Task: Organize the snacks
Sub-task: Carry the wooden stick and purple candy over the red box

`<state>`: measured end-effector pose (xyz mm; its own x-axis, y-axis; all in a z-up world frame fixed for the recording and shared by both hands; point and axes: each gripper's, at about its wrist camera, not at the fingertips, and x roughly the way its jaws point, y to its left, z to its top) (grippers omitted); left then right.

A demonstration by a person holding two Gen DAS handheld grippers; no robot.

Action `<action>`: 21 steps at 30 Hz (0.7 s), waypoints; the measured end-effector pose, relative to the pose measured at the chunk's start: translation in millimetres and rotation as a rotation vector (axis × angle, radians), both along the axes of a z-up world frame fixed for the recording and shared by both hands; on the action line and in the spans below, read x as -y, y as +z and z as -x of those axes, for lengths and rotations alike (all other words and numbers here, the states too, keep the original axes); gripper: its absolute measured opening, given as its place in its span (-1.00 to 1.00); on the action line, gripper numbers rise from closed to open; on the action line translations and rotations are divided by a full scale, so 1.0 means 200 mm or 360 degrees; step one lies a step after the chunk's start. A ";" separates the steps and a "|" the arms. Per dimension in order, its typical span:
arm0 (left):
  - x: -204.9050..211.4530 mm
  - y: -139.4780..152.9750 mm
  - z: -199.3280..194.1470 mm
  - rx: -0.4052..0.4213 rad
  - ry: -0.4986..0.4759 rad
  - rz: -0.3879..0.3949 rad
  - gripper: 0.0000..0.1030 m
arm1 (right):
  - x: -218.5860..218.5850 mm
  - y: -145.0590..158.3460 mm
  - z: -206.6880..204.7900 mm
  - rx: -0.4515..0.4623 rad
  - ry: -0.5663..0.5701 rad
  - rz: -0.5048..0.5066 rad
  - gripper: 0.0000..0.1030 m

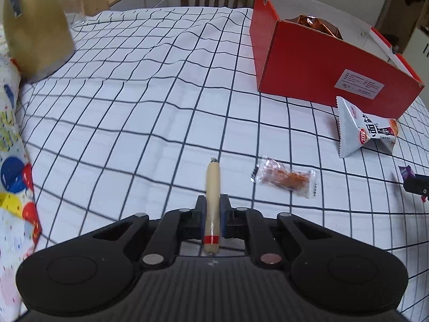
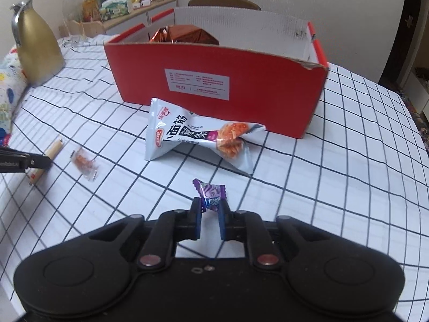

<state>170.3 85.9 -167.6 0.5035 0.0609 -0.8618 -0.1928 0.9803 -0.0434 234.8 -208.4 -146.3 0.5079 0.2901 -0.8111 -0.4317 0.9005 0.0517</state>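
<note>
Checked tablecloth (image 2: 335, 187), gold jug (image 2: 34, 51) aside

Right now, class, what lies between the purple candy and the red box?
The white snack packet lies between the purple candy and the red box, clearest in the right wrist view.

Red box (image 2: 214, 80), black-gridded white tablecloth (image 1: 134, 134), seemingly purple candy (image 2: 211, 197).

One open red cardboard box (image 2: 214, 80) sits at upper centre, with one shiny copper foil bag (image 2: 182, 36) inside. Four loose snacks: one beige sausage stick (image 1: 213, 201), one clear-wrapped orange snack (image 1: 285, 179), one white printed snack packet (image 2: 198, 139), one purple wrapped candy (image 2: 211, 194). One gold metal jug (image 2: 36, 51), upper left.
</note>
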 end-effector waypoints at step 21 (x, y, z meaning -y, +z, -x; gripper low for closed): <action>0.29 0.27 0.29 0.0093 0.0129 0.0156 -0.82 | 0.21 0.26 0.23 0.0065 0.0160 -0.0179 -0.78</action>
